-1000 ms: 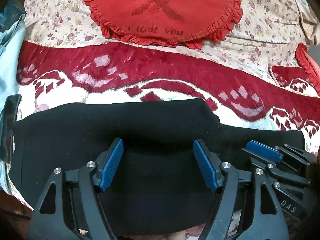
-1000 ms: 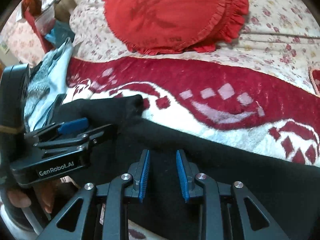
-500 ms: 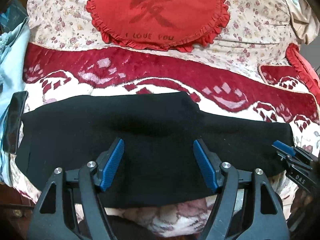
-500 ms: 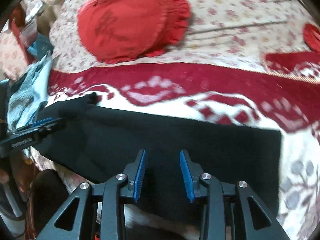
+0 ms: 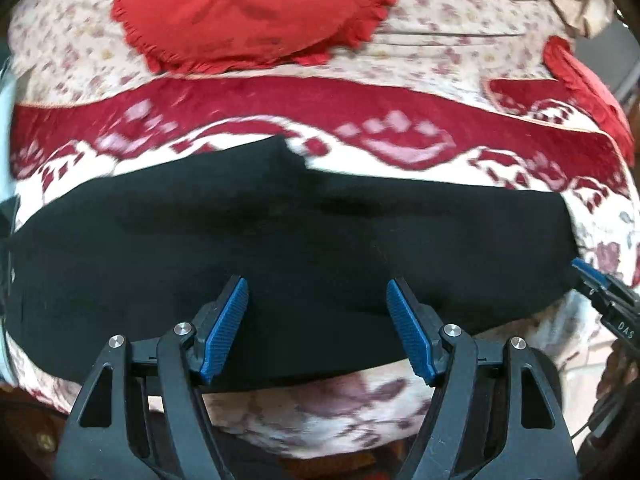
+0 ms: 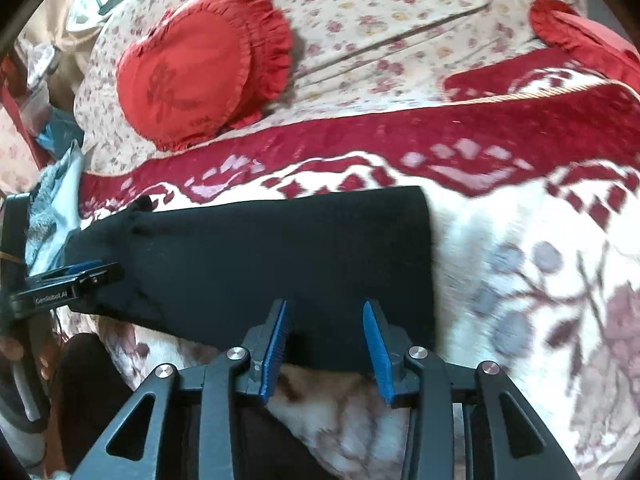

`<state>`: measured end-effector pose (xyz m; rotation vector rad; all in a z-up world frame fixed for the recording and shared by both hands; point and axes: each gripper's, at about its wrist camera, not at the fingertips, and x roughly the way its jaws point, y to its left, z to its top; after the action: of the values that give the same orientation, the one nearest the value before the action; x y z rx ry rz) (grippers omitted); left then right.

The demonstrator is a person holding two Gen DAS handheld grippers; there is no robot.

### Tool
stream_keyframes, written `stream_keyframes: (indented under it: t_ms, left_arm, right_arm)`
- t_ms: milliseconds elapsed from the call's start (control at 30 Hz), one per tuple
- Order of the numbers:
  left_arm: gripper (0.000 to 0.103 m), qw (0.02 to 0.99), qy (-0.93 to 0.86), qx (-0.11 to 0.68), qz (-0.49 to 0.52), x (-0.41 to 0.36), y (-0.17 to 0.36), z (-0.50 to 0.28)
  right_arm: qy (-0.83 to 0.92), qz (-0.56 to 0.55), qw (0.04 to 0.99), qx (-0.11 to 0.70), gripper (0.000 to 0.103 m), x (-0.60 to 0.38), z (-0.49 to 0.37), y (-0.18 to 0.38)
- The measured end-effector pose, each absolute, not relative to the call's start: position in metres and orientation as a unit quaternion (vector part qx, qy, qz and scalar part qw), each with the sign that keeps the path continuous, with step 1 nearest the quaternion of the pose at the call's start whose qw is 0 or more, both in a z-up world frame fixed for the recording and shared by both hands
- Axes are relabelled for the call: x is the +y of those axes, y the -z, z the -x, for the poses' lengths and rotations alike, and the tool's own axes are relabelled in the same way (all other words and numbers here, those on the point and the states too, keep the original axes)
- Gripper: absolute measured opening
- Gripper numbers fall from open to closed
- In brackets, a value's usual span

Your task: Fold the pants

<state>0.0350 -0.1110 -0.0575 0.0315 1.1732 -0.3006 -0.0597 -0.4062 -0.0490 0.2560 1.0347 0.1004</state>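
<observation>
Black pants (image 5: 280, 248): laid out flat in a long band across the bed, on the red-and-white blanket (image 5: 400, 148); the near edge runs just past the blue pads of both tools. In the right wrist view the same pants (image 6: 280, 256) end in a straight square edge on the right.
Left tool (image 5: 316, 328): fingers spread wide, nothing between them, hovering over the near edge of the pants. From the right wrist view it pokes in at the far left (image 6: 68, 280), by the pants' left end; whether it touches the cloth is hard to say.
Right tool (image 6: 326, 344): fingers apart, empty, over the near hem of the pants. In the left wrist view only its tip shows (image 5: 604, 292) at the right edge, cut off by the frame, just beside the pants' right end.
Red cushion (image 6: 200, 76): round and frilled, well beyond the pants on the floral bedspread (image 6: 360, 12); its dark motif is blurred.
Second red cushion (image 6: 580, 36): top right, partly cut off.
Left margin: pale blue cloth (image 6: 56, 208), bunched up, hard to make out.
Sharpness: both views are motion-smeared, so fine folds in the black fabric are lost.
</observation>
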Motion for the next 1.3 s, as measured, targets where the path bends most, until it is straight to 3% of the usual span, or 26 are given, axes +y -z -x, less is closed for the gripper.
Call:
stream_keyframes:
  t_ms: [133,767,1133,1167,1267,1300]
  left_arm:
    - [0.072,0.818,0.185,0.544,-0.031,-0.145,0.045,-0.038]
    - [0.072,0.76,0.345,0.541,-0.108,-0.336,0.056,-0.061]
    - [0.071,0.755,0.349,0.523,-0.183,-0.4,0.083,-0.053]
    - [0.069,0.759,0.348,0.517,-0.19,-0.401,0.084,-0.051]
    - [0.047,0.762,0.36,0.498,-0.203,-0.404,0.084,-0.044]
    - [0.024,0.755,0.37,0.504,-0.197,-0.405,0.084,-0.043]
  right_arm:
    - [-0.03,-0.135,0.864,0.485,0.044,-0.43,0.077,0.047]
    - [-0.081,-0.238,0.856,0.451,0.048,-0.46,0.087,0.088]
    - [-0.096,-0.274,0.867,0.404,0.052,-0.465,0.092,0.095]
    - [-0.095,-0.281,0.868,0.398,0.052,-0.466,0.093,0.096]
    - [-0.101,-0.298,0.868,0.385,0.046,-0.467,0.092,0.099]
    - [-0.1,-0.295,0.869,0.385,0.037,-0.467,0.091,0.099]
